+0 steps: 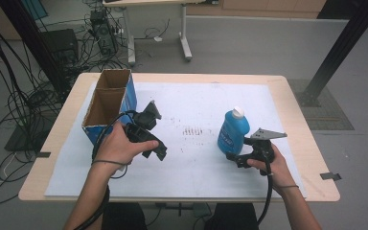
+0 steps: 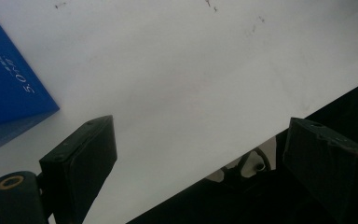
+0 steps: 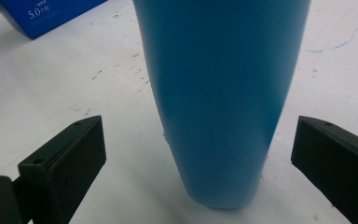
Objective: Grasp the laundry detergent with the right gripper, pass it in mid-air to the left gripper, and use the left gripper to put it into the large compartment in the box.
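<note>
Nearest you, your right gripper sat with its jaws spread wide on either side of the tall blue plastic bottle with a white cap, pads clear of it. That bottle stood upright on the white paper sheet, right of centre, with bare sheet all round. Your left gripper hung with jaws spread over the sheet, holding nothing. Further left, the blue open-topped cardboard box stood at the sheet's edge; its side read "5.0". Beyond the wooden table lay grey floor and tangled black cables.
</note>
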